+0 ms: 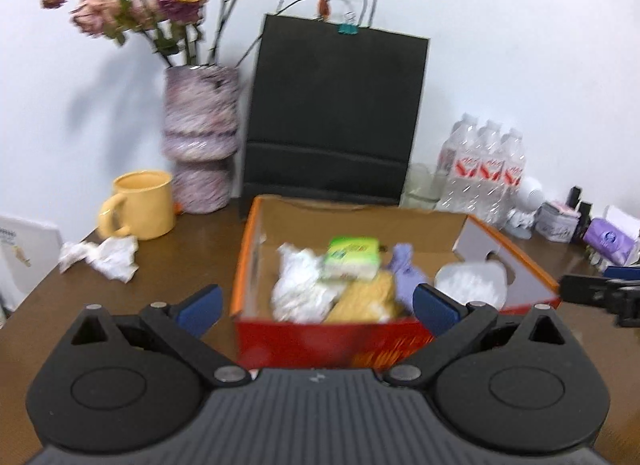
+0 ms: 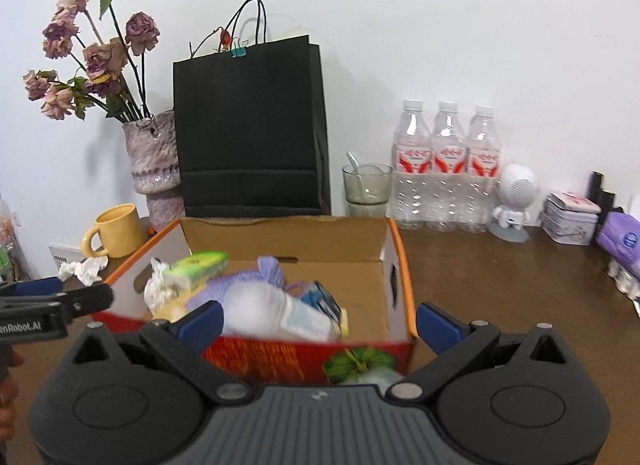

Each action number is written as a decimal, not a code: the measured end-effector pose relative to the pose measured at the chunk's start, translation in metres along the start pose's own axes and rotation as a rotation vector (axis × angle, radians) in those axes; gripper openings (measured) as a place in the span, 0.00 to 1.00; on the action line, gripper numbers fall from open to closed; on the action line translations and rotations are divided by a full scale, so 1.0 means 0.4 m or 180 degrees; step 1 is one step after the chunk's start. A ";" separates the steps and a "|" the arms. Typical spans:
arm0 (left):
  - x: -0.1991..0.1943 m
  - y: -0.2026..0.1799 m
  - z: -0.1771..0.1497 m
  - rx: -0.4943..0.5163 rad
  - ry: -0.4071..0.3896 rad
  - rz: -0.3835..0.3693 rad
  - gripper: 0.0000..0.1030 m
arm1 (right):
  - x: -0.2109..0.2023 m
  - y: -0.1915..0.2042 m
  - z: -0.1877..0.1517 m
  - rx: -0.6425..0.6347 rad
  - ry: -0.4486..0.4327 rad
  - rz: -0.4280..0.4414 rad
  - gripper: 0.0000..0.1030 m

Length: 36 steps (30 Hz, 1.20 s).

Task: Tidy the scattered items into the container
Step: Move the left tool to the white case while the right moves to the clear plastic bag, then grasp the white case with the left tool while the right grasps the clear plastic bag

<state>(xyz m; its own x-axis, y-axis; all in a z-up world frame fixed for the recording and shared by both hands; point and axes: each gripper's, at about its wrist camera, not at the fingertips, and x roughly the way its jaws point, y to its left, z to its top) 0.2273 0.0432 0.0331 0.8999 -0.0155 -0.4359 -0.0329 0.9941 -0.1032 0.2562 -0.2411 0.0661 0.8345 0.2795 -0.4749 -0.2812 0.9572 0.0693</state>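
An open cardboard box [image 1: 250,249] [image 2: 400,261] with an orange rim and red front stands on the brown table. Inside lie crumpled white paper [image 1: 300,289], a green pack [image 1: 352,257] [image 2: 196,265], a yellow packet [image 1: 368,301], a purple pouch [image 1: 406,273] [image 2: 272,269] and a white bundle [image 1: 470,283] [image 2: 260,309]. A crumpled tissue [image 1: 104,255] [image 2: 84,269] lies on the table left of the box. My left gripper [image 1: 316,307] is open and empty before the box. My right gripper [image 2: 320,321] is open and empty too, near the box front.
Behind the box stand a black paper bag [image 2: 252,133], a vase of dried roses [image 1: 200,137], a yellow mug [image 1: 140,205], a glass with a spoon [image 2: 366,185] and three water bottles [image 2: 446,165]. Tins and a purple pack [image 2: 620,239] sit far right.
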 end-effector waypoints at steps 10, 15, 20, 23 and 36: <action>-0.019 0.084 -0.100 -0.0178 0.0269 0.0218 1.00 | -0.009 -0.041 -0.137 0.0085 0.0222 -0.0116 0.99; 0.005 0.101 -0.117 -0.0151 0.0412 0.0242 1.00 | 0.020 -0.036 -0.167 0.0022 0.0276 -0.0217 0.97; 0.048 0.098 -0.121 -0.0007 0.0533 0.0303 0.98 | 0.051 -0.043 -0.163 0.0013 0.0237 -0.0283 0.95; 0.078 0.092 -0.121 0.0087 0.0602 0.0341 0.90 | 0.083 -0.049 -0.152 0.0024 0.0267 -0.0313 0.90; 0.134 0.082 -0.127 0.0301 0.0637 0.0243 0.29 | 0.104 -0.060 -0.161 0.0139 0.0377 -0.0103 0.41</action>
<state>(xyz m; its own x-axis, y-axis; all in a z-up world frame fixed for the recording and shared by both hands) 0.2523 0.0697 -0.0389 0.7918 0.0486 -0.6088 -0.0481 0.9987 0.0171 0.2672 -0.2574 -0.0118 0.7802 0.2400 -0.5776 -0.2320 0.9686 0.0892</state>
